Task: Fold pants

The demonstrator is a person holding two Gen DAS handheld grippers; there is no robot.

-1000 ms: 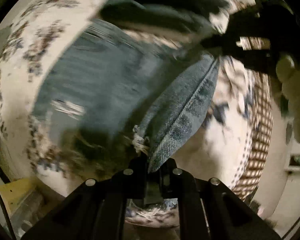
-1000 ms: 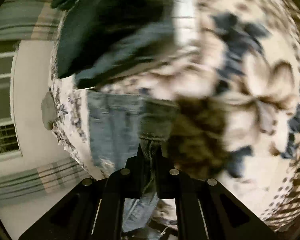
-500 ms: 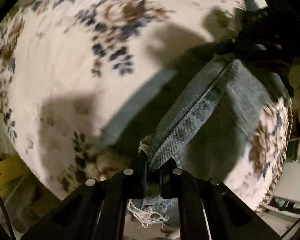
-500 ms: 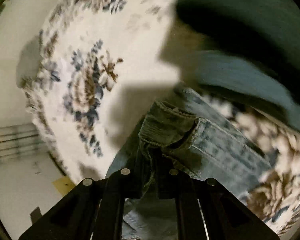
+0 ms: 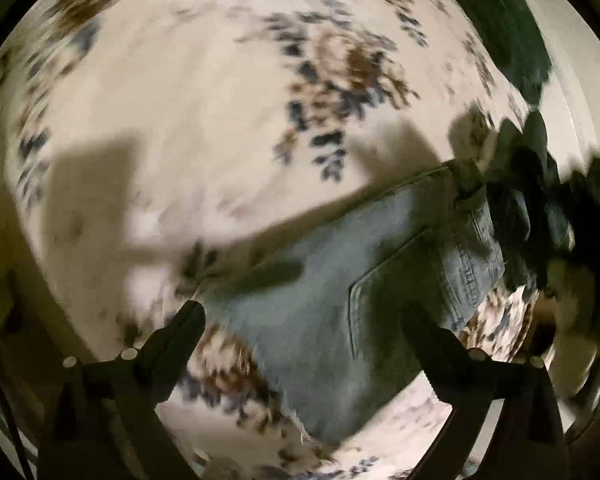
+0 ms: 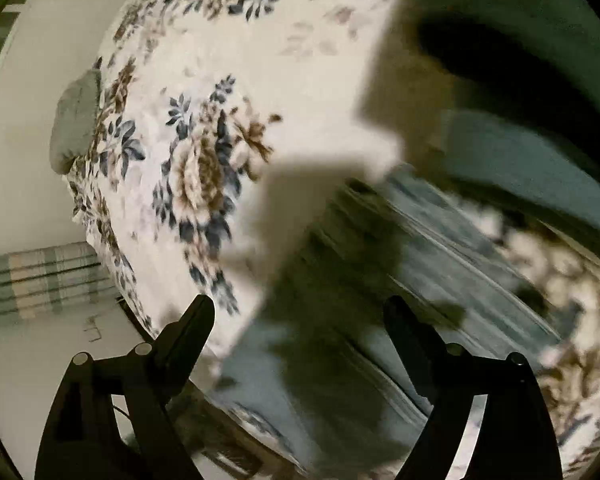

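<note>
The light blue denim pants [image 5: 332, 300] lie folded on the floral bedspread [image 5: 204, 92], back pocket and waistband facing up, frayed hem toward me. My left gripper [image 5: 304, 312] hangs open just above them, holding nothing. In the right wrist view the pants [image 6: 400, 280] show blurred under my right gripper [image 6: 300, 312], which is also open and empty above the cloth. The right gripper appears dark and blurred at the right of the left wrist view [image 5: 540, 208], by the waistband.
The floral bedspread [image 6: 204, 152] covers the bed, whose edge drops to the floor on the left. A grey pillow [image 6: 76, 120] lies at the bed's far side. Dark green clothing [image 6: 520, 48] and another bluish garment [image 6: 512, 160] lie past the pants. A striped rug [image 6: 48, 280] is on the floor.
Both grippers were shut on the denim and carried it across the bed. Now both have opened and let go, and the pants lie on the bedspread.
</note>
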